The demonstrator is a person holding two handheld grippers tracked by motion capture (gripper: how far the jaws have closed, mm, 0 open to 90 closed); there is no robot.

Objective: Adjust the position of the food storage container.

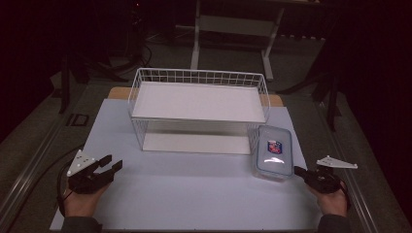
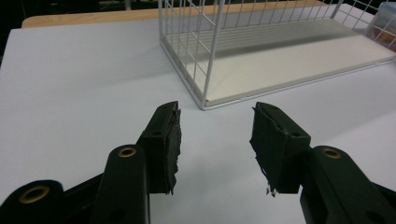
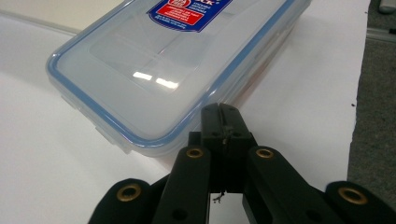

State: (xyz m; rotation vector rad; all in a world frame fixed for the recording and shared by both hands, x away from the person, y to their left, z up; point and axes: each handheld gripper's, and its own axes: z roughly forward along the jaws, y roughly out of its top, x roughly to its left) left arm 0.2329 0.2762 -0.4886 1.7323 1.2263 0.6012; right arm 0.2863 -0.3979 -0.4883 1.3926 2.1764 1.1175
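One lidded box (image 1: 274,152) lies flat on the table (image 1: 194,194), just right of the wire rack (image 1: 199,109). Right gripper (image 1: 300,172) sits closed and empty at its near corner; left gripper (image 1: 112,164) rests apart, jaws parted, holding nothing. Judged pre-grasp: next, open right jaws and take the box.

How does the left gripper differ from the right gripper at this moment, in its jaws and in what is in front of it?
The left gripper has a clear gap between its jaws; the right gripper has its jaws pressed together. The left gripper points at a corner of the white wire basket; the right gripper points at the clear lidded container, its tips close to the blue-edged rim. Both are black, hand-held, low over the white table cover, and hold nothing.
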